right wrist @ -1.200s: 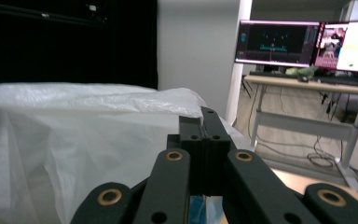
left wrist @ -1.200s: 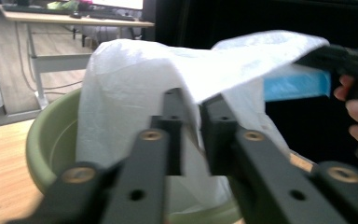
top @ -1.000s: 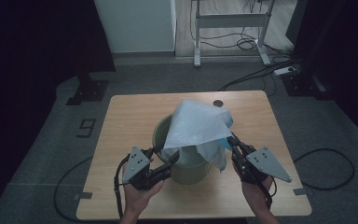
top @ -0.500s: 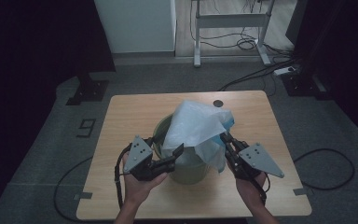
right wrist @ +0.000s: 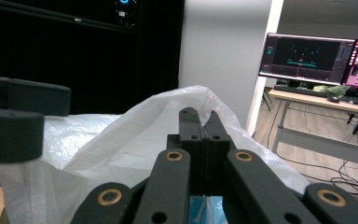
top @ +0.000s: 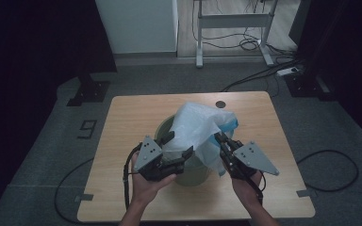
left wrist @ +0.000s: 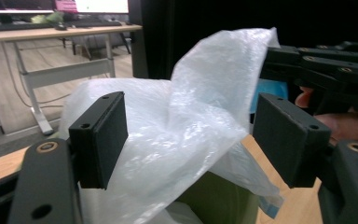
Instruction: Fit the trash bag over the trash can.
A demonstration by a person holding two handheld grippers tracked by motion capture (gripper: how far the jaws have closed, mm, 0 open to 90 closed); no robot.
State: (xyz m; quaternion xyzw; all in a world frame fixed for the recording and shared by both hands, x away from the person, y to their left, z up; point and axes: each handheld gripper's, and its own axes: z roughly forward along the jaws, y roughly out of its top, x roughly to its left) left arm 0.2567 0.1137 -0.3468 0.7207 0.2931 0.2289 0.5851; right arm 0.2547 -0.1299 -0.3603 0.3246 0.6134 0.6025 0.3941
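Note:
A pale green bin [top: 167, 127] stands in the middle of the wooden table [top: 132, 113]. A translucent white plastic bag [top: 198, 125] with a blue band is draped over it and lifted above its rim. My right gripper [top: 218, 137] is shut on the bag's edge at the bin's right side; its own view shows the jaws [right wrist: 198, 116] pinching the film [right wrist: 121, 135]. My left gripper [top: 179, 144] is at the bin's near left rim. Its jaws have just been opening. In its own view the bag [left wrist: 191, 116] hangs between the wide-apart pads [left wrist: 100, 137] without being pressed.
A small dark round disc [top: 221, 104] lies near the table's far edge. Behind the table stand a white cabinet [top: 139, 23] and a desk frame [top: 231, 23], with cables [top: 264, 70] on the floor. Dark curtains flank both sides.
The left gripper's jaws have spread wider and it has lifted slightly at the bin's rim. The right gripper, still pinching the bag, has shifted a little.

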